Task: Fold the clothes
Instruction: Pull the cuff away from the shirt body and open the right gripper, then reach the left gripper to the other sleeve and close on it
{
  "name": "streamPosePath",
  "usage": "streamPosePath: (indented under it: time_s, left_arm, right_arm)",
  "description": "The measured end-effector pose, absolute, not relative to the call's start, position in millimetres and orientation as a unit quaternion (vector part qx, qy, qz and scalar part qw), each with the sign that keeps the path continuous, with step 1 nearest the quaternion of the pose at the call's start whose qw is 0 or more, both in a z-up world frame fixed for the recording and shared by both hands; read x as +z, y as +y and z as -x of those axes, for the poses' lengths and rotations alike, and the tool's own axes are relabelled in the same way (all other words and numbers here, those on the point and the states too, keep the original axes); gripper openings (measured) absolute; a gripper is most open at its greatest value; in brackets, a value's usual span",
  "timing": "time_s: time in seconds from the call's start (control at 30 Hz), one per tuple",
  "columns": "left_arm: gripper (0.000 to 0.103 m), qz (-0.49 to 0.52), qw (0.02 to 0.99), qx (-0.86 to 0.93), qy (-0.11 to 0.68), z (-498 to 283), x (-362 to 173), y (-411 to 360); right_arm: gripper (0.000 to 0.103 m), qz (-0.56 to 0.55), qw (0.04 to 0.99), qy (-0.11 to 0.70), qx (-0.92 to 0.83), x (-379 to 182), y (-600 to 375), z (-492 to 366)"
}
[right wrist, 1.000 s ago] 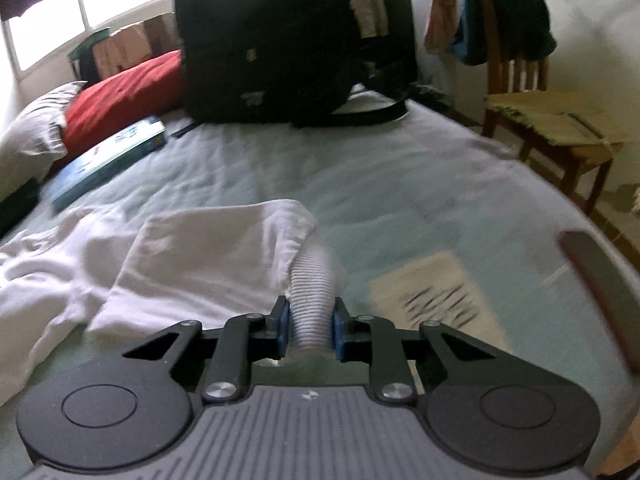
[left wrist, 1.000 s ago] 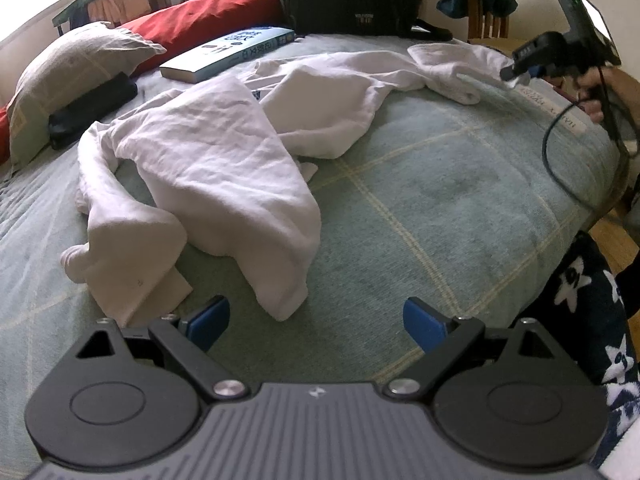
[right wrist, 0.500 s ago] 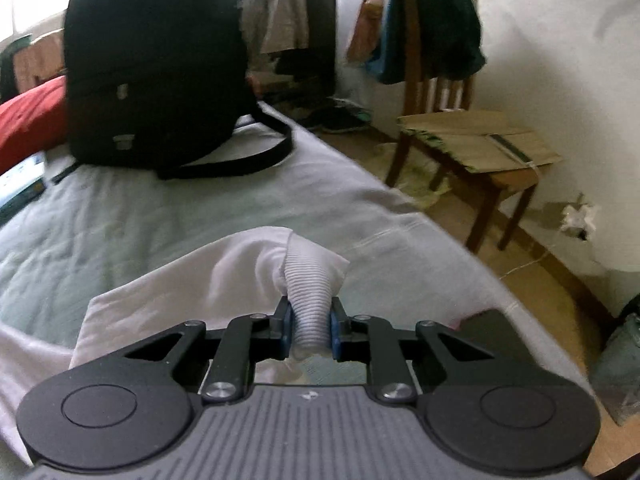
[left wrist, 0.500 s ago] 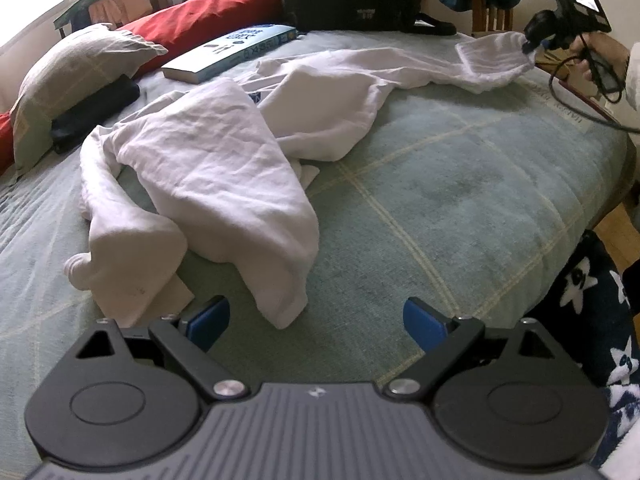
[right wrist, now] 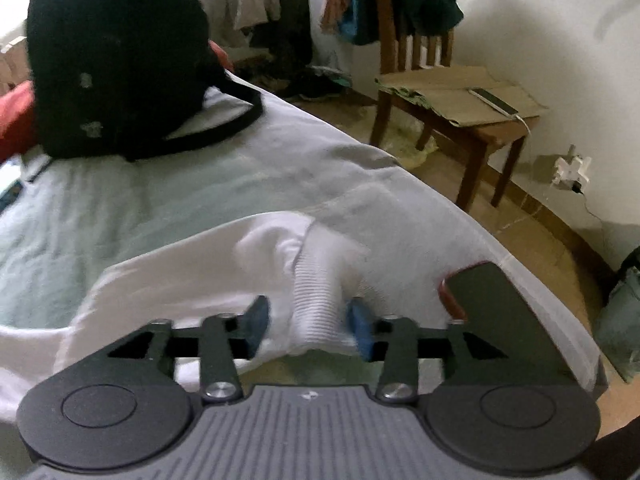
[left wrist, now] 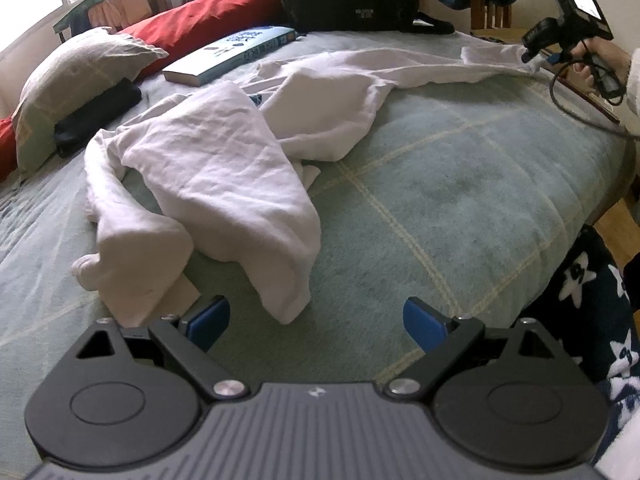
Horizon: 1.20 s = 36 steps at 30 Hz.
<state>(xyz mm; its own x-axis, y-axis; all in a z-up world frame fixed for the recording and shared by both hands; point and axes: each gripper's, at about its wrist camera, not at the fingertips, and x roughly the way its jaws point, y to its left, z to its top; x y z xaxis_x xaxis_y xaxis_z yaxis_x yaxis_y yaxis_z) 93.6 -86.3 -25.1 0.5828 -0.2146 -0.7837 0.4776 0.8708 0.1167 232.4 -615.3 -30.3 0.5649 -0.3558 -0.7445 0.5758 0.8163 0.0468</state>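
The crumpled white long-sleeved cotton top [left wrist: 208,168] sprawls across the pale green quilted bed [left wrist: 460,200], one sleeve stretched to its far edge. There the right gripper [right wrist: 308,322] is opening around the ribbed cuff [right wrist: 320,300], which may slide off. The left gripper [left wrist: 316,318] hovers spread, empty.

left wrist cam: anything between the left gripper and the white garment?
Nothing. In the left wrist view only bare green bedspread separates the open left gripper from the garment's nearest hanging corner.
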Motion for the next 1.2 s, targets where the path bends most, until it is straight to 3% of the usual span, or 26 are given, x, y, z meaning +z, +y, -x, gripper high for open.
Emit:
streamPosePath:
  time_s: [0.13, 0.33, 0.67, 1.2]
  left_arm:
    - [0.094, -0.148, 0.880, -0.195, 0.407, -86.4, -19.5, -70.4]
    - [0.094, -0.142, 0.892, -0.160, 0.398, -79.9, -16.2, -33.7]
    - [0.094, -0.127, 0.903, -0.128, 0.390, -84.4, -25.9, 11.6]
    - [0.090, -0.149, 0.936, -0.058, 0.313, -133.0, -44.3, 10.3]
  right_arm:
    - [0.073, -0.157, 0.890, 0.363, -0.226, -8.6, -579.4, -206.4]
    - [0.087, -0.159, 0.903, 0.389, -0.092, 6.7, -493.2, -174.3]
    - [0.088, -0.099, 0.874, 0.470, 0.074, -11.1, -331.0, -157.5]
    - [0.093, -0.133, 0.882, 0.435, 0.126, 4.4, -249.8, -134.0]
